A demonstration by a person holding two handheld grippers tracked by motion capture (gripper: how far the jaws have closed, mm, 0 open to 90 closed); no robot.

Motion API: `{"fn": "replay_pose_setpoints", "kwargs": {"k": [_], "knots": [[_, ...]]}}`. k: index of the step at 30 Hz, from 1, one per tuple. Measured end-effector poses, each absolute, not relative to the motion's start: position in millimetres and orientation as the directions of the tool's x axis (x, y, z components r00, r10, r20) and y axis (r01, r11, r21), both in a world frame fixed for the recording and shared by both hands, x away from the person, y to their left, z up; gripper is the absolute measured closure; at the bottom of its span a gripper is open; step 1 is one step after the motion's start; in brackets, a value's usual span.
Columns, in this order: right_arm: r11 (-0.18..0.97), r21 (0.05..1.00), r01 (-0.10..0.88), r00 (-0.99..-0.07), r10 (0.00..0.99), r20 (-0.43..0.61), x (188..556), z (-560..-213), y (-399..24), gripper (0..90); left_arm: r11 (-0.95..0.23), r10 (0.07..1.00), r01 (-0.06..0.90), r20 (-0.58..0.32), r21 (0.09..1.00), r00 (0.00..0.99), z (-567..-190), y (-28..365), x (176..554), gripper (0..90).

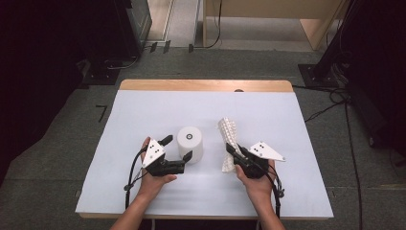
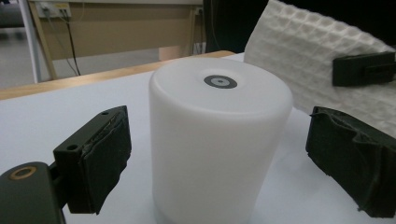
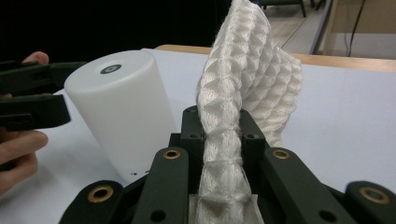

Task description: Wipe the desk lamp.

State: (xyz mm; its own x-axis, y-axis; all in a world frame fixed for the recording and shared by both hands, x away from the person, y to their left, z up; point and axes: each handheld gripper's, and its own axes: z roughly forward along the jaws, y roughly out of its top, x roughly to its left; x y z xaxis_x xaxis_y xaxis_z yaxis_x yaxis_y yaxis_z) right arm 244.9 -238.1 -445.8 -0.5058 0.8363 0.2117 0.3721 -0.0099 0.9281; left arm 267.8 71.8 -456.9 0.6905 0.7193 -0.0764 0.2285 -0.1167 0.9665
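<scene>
Left jaws straddle the cylinder; right clamps the cloth.
White cylinder point(image 1: 190, 143) stands mid-table; left gripper point(image 1: 177, 147) gapes, untouching; right gripper point(image 1: 231, 151) pinches waffle cloth point(image 1: 229, 133). Advice: centre pads, close squarely, avoid tipping.

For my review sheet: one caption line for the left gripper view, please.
Open left gripper straddles the upright white cylinder without touching it; white waffle-weave cloth behind.

White-topped table point(image 1: 143, 110) stands on grey floor point(image 1: 57, 143).
</scene>
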Motion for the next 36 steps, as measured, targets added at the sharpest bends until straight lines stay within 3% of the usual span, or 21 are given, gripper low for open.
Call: {"fn": "replay_pose_setpoints", "kwargs": {"k": [8, 16, 23, 28, 36], "knots": [[0.015, 0.902, 0.431, -0.515, 0.825, 0.233, 264, -459, -233, 76.9, -0.087, 0.741, 0.219, -0.084, 0.972, 0.667, -450, 100, 251, 7.4], [0.044, 0.873, 0.486, -0.448, 0.870, 0.206, 275, -477, -241, 74.8, -0.034, 0.804, 0.286, -0.144, 0.958, 0.577, -450, 129, 254, 7.4], [0.053, 0.858, 0.510, -0.369, 0.915, 0.163, 279, -483, -253, 67.2, -0.016, 0.835, 0.327, -0.167, 0.945, 0.524, -451, 140, 260, 7.4], [0.053, 0.859, 0.509, -0.347, 0.926, 0.149, 279, -482, -259, 53.7, -0.014, 0.827, 0.319, -0.168, 0.947, 0.536, -449, 145, 259, 7.4], [0.034, 0.838, 0.545, -0.270, 0.953, 0.137, 277, -474, -269, 12.5, -0.017, 0.823, 0.348, -0.185, 0.937, 0.538, -449, 153, 255, 7.4]]}}
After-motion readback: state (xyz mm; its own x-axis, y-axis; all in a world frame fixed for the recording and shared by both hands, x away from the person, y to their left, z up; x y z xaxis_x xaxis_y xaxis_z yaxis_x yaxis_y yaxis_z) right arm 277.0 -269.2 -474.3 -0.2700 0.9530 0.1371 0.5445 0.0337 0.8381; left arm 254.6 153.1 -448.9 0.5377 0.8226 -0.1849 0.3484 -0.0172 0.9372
